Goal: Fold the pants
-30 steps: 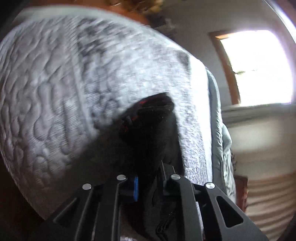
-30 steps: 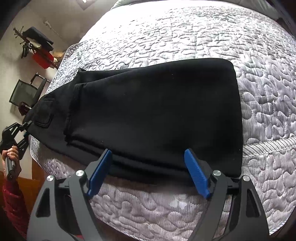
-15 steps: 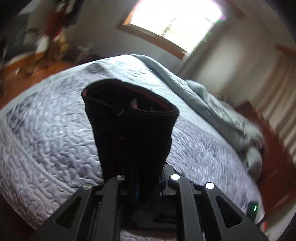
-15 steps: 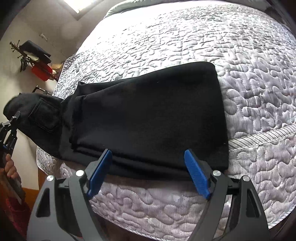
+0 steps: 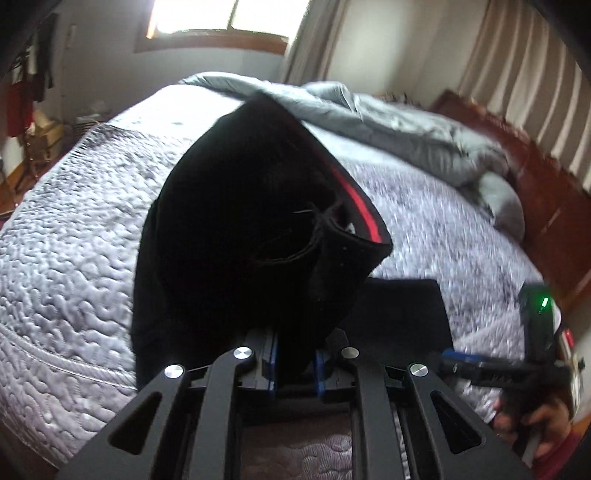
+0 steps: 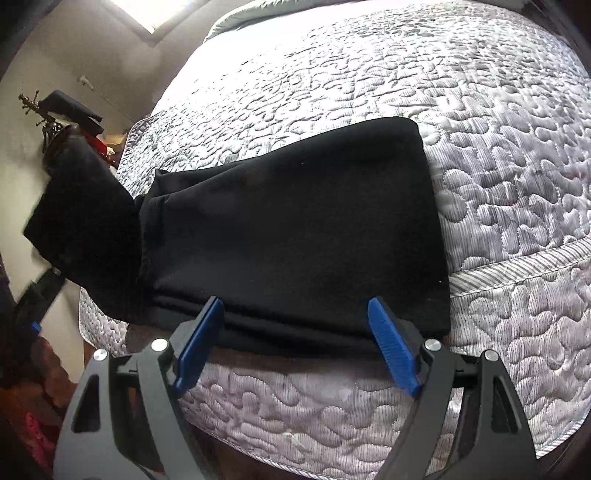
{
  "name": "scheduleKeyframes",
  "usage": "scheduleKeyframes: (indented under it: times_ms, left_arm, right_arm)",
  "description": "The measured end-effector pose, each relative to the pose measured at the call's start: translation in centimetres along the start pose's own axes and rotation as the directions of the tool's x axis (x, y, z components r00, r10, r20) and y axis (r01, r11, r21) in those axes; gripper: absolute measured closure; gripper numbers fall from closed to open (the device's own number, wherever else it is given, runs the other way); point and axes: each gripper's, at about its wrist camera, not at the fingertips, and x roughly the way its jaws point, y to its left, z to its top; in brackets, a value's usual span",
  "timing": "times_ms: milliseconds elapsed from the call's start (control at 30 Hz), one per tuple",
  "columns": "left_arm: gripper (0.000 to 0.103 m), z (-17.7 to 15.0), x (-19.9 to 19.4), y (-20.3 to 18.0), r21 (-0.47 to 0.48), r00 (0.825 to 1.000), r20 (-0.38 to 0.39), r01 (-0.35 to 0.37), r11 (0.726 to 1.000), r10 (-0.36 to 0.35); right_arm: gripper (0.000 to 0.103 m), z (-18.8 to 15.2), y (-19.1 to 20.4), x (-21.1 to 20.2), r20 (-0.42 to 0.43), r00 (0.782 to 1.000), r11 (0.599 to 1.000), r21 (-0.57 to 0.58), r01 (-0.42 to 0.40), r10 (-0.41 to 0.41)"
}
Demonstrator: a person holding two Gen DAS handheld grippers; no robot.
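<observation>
Black pants (image 6: pixel 295 229) lie folded along the near edge of a grey quilted bed (image 6: pixel 406 74). Their waist end (image 5: pixel 251 229), with a red stripe inside the band, is lifted off the bed and fills the left wrist view. My left gripper (image 5: pixel 293 363) is shut on that waist end, its blue pads hidden in the cloth. In the right wrist view the raised end (image 6: pixel 81 221) hangs in the air at the left. My right gripper (image 6: pixel 295 343) stands open just above the pants' near edge, with nothing pressed between its blue fingers (image 6: pixel 391 347).
A crumpled grey duvet (image 5: pixel 406 133) lies at the far side of the bed by a wooden headboard (image 5: pixel 535 184). A window (image 5: pixel 221 18) and curtains (image 5: pixel 517 74) are behind. A person's hand (image 5: pixel 532 432) holds the right gripper's handle. A chair and clutter (image 6: pixel 66 118) stand by the wall.
My left gripper has swung across and upward with the waist end, rolling as it went, so the cloth now stands over the folded legs. The right gripper has barely shifted.
</observation>
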Motion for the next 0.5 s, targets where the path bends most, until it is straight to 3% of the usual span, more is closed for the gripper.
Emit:
scheduleKeyframes:
  times_ms: [67,200,267,300,333,400,500]
  left_arm:
    - [0.085,-0.5,1.2,-0.3,0.025,0.998,-0.065,0.018,1.0,-0.016]
    - [0.077,-1.9,2.4,-0.6,0.037,0.969,-0.212,0.14,0.989,-0.13]
    - [0.063,-2.2,1.3,0.2,0.003,0.965,-0.197,0.178,0.984,-0.173]
    - [0.051,-2.1,0.5,0.9,-0.018,0.965,-0.176,0.195,0.981,-0.195]
    - [0.048,-2.0,-0.6,2.0,-0.049,0.969,-0.134,0.204,0.978,-0.208]
    - [0.043,-1.5,-2.0,3.9,-0.086,0.982,-0.088,0.162,0.983,-0.169]
    - [0.043,-0.9,-2.7,7.0,-0.127,0.997,-0.063,0.033,0.991,-0.041]
  right_arm:
    - [0.023,0.1,0.0,0.0,0.0,1.0,1.0,-0.002,0.008,-0.008]
    - [0.023,0.0,-0.1,-0.1,-0.005,1.0,1.0,-0.001,0.01,-0.01]
    - [0.023,0.0,-0.1,-0.2,-0.007,1.0,1.0,-0.004,0.012,-0.012]
    - [0.023,0.0,-0.1,-0.2,-0.009,1.0,1.0,-0.005,0.015,-0.015]
    - [0.023,0.0,-0.1,-0.2,-0.01,1.0,1.0,-0.006,0.016,-0.016]
    - [0.023,0.0,0.0,-0.3,-0.012,1.0,1.0,-0.006,0.022,-0.023]
    - [0.022,0.2,0.7,-0.4,-0.004,0.998,0.998,-0.016,0.056,-0.056]
